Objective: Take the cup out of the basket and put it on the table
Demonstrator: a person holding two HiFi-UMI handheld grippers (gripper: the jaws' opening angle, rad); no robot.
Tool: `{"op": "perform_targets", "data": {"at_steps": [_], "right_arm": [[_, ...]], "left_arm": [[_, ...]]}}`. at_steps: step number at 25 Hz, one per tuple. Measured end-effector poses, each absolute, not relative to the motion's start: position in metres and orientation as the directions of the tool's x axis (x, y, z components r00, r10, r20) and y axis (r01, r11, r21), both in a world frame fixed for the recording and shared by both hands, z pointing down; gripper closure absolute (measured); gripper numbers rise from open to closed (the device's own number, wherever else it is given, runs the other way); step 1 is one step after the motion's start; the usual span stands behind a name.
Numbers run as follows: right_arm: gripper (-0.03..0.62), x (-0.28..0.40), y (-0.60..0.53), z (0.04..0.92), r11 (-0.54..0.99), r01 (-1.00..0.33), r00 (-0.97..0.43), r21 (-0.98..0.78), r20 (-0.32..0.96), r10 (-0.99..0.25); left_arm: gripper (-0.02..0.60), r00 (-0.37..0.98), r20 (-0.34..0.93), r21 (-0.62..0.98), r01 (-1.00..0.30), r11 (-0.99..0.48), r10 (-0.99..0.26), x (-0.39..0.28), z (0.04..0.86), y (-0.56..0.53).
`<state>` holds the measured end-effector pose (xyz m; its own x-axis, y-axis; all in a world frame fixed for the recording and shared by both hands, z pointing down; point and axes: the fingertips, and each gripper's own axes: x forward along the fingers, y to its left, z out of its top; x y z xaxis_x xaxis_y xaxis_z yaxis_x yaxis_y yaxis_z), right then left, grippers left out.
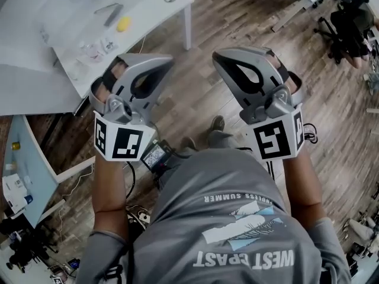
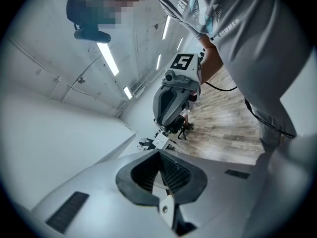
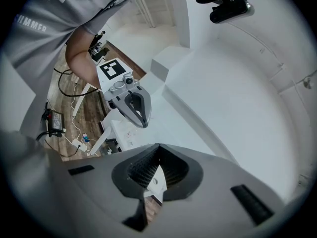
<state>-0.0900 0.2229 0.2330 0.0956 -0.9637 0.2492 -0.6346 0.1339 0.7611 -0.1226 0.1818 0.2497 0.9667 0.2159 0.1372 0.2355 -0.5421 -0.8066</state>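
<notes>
Neither a cup nor a basket shows in any view. In the head view my left gripper (image 1: 164,59) and right gripper (image 1: 217,55) are held side by side over the wooden floor (image 1: 201,93), both pointing away from my body. Each pair of jaws meets at the tip with nothing between them. The left gripper view looks along its shut jaws (image 2: 159,151) at the right gripper (image 2: 173,100). Past the right gripper's own shut jaws (image 3: 158,145), its view shows the left gripper (image 3: 131,105).
A white table (image 1: 83,46) stands at the upper left with a yellow object (image 1: 123,23), a grey tool (image 1: 112,13) and small bits on it. A black office chair (image 1: 349,22) is at the upper right. Cables and a small device (image 1: 155,154) lie on the floor by my feet.
</notes>
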Motion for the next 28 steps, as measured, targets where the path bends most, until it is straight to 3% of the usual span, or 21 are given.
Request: {"op": "perform_targets", "data": {"at_steps": [13,28], "right_arm": [[0.583,0.015,0.189,0.229,0.214,-0.638,-0.061,0.740,0.229,-0.972],[0.583,0.054,0.083,0.227,0.205,-0.644,-0.041,0.737,0.234,-0.971]], "left_arm": [[0.574,0.989,0.147,-0.793,0.138,-0.594,0.032,-0.030,0.244,0.149],[0.574,0.991,0.129,-0.779,0.131,-0.613,0.048,0.007,0.245,0.048]]}}
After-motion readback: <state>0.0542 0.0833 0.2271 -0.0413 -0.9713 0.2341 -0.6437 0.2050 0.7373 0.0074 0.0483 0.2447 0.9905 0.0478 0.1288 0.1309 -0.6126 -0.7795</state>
